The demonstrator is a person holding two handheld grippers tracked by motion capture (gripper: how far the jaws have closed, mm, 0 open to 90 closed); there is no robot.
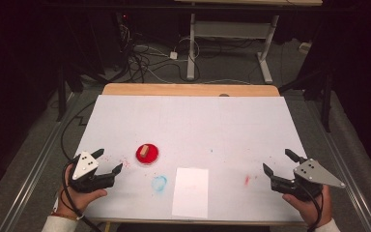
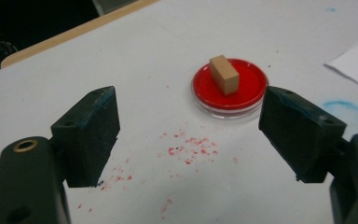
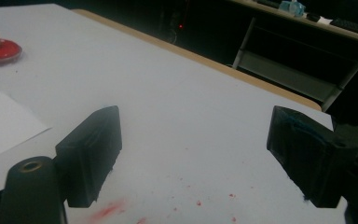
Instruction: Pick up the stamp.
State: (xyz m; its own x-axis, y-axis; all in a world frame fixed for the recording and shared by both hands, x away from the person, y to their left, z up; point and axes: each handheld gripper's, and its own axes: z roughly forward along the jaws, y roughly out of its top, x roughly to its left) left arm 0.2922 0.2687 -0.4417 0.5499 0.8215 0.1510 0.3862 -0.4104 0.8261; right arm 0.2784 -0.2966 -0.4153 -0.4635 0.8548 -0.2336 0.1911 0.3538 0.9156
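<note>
A round red dish (image 1: pixel 147 153) sits left of centre on the white table cover, with a small tan block (image 1: pixel 146 150) resting in it. In the left gripper view the red dish (image 2: pixel 235 95) and tan block (image 2: pixel 224 74) lie just ahead of the jaws. My left gripper (image 1: pixel 108 161) rests at the near left, open and empty, a short way left of the dish. My left gripper (image 2: pixel 186 135) stands wide, with red specks on the cover between its jaws. At the near right my right gripper (image 1: pixel 277 162) is open with nothing in it. My right gripper (image 3: pixel 193 154) faces bare cover.
A white paper sheet (image 1: pixel 191 192) lies near the front edge at centre, beside a blue smudge (image 1: pixel 159 183). A red smear (image 1: pixel 247 180) marks the cover near the right gripper. The wooden table edge (image 1: pixel 188 90) runs along the back, with cables and a desk frame beyond.
</note>
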